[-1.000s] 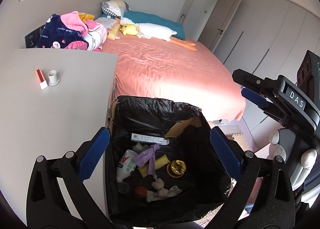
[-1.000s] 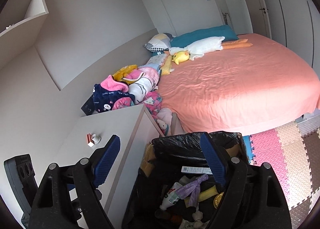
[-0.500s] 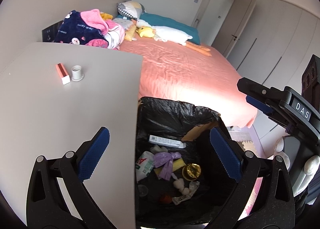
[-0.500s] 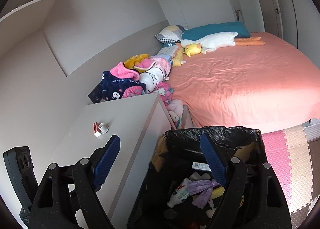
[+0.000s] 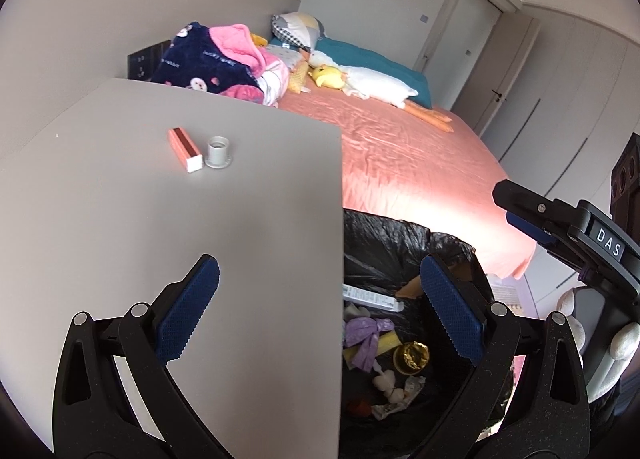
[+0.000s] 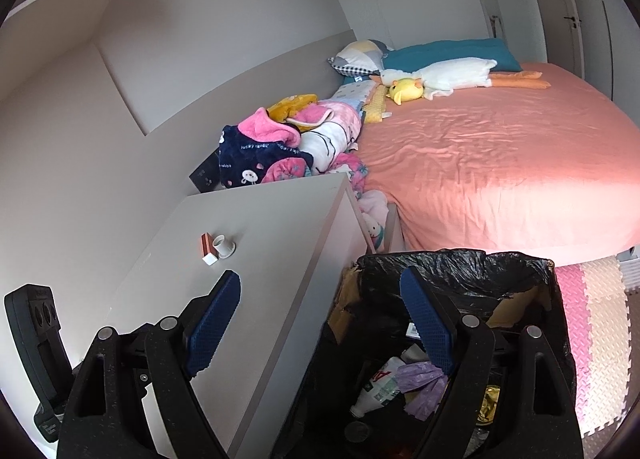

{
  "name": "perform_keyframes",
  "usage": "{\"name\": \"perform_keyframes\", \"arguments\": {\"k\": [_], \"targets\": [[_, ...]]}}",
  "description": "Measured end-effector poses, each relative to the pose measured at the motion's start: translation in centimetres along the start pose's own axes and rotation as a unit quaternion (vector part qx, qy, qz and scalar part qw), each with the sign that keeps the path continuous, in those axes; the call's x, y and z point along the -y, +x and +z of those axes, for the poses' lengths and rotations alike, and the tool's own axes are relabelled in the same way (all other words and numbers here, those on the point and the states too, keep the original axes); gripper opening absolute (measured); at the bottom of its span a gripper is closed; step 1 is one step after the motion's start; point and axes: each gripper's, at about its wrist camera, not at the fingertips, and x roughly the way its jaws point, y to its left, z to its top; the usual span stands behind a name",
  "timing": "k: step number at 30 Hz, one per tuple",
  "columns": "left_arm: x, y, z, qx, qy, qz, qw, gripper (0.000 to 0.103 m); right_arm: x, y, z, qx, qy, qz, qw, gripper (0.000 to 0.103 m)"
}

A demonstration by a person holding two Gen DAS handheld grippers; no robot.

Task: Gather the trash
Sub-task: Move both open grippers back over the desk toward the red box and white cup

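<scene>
Both tongs, left tongs (image 5: 316, 309) and right tongs (image 6: 320, 311), stand open and empty; ahead of them the small orange box (image 5: 185, 149) touches the grey cap (image 5: 218, 151), so a careless closure risks knocking the cap across the worktop (image 5: 120, 219).

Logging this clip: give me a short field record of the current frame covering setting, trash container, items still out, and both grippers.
setting: bedroom, grey cabinet top beside a bed with a pink sheet
trash container: bin lined with a black bag, on the floor next to the cabinet, already holding a plastic bottle, a purple wrapper and other scraps
items still out: small pink box and grey cap, close together on the cabinet top
left gripper: open, empty
right gripper: open, empty
</scene>
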Motion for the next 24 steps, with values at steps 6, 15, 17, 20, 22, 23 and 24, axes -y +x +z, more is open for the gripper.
{"name": "perform_keyframes", "arguments": {"k": [6,15,17,20,22,23,24], "targets": [[-1.3,-0.1,0.4,0.016,-0.008,0.039,0.9991,0.095,-1.1,1.2,0.0,-0.003,-0.015,0.003,1.000,0.082],[-4.2,1.2,1.6,0.007,-0.029,0.068,0.9972,0.070,-2.5,4.8,0.2,-0.028,-0.026,0.017,0.999,0.075],[-4.9,1.5,2.0,0.007,-0.034,0.075,0.9966,0.066,-2.8,6.1,0.3,-0.042,-0.024,0.023,0.999,0.069],[-5.7,2.2,2.5,0.002,-0.038,0.088,0.9954,0.059,-3.3,7.5,0.1,-0.057,-0.024,0.030,0.998,0.060],[-6.3,2.8,2.8,-0.005,-0.038,0.098,0.9944,0.056,-3.8,8.6,0.0,-0.068,-0.027,0.033,0.997,0.056],[-6.6,3.1,2.9,-0.007,-0.040,0.100,0.9942,0.056,-4.1,9.1,-0.1,-0.071,-0.030,0.032,0.997,0.056],[-6.8,3.3,3.0,-0.008,-0.043,0.100,0.9940,0.056,-4.3,9.5,-0.1,-0.074,-0.032,0.032,0.996,0.056]]}}
